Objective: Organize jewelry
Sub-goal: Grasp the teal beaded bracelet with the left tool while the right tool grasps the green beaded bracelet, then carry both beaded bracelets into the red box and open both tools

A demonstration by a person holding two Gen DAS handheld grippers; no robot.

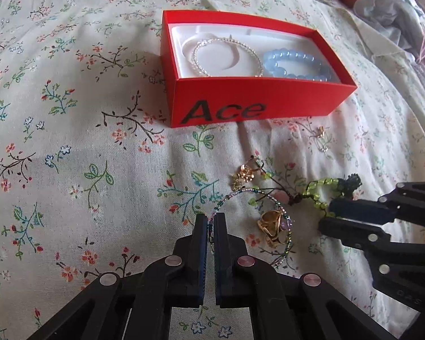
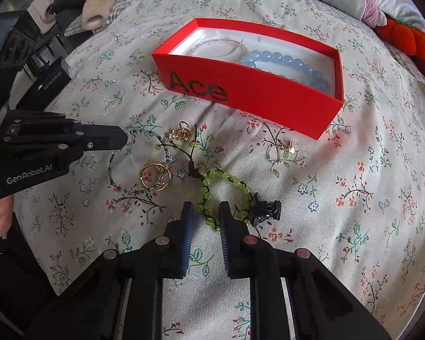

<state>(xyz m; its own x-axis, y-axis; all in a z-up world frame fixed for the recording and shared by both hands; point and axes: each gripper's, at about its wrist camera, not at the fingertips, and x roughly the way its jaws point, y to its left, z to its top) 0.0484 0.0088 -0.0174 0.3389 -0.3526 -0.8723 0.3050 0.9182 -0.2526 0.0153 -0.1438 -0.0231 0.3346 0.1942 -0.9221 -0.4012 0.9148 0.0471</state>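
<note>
At the bottom centre of the left wrist view my left gripper (image 1: 211, 218) has its fingers pressed together on the thin multicoloured seed-bead bracelet (image 1: 280, 206), pinching the left side of its loop where it lies on the floral bedspread (image 1: 70, 141). A gold ring (image 1: 272, 223) rests inside that loop, just right of my fingertips.

In the lower centre of the right wrist view my right gripper (image 2: 204, 212) has its fingers narrowed around the near arc of the green beaded bracelet (image 2: 212, 181); a small gap shows either side of the beads, so I judge the pads are not yet pressing. A small dark charm (image 2: 269, 212) lies just right of that finger.

So I judge both hands are at the pick-up step: left has its bracelet, right needs to finish squeezing. The next move calls for lifting each cleanly, without dragging the ring or the gold trinkets (image 2: 181, 134) tangled near the green cord, then carrying them up-frame.

Farther up, a small silver and gold ring pair (image 2: 280, 150) lies near the box. The red box (image 1: 240, 107) sits in the upper middle, "Ace" printed in black on its near wall, already holding a silver bracelet (image 1: 226, 56) and a blue beaded bracelet (image 1: 297, 65). The left gripper's body in the right view reads "GenRobot.AI".
</note>
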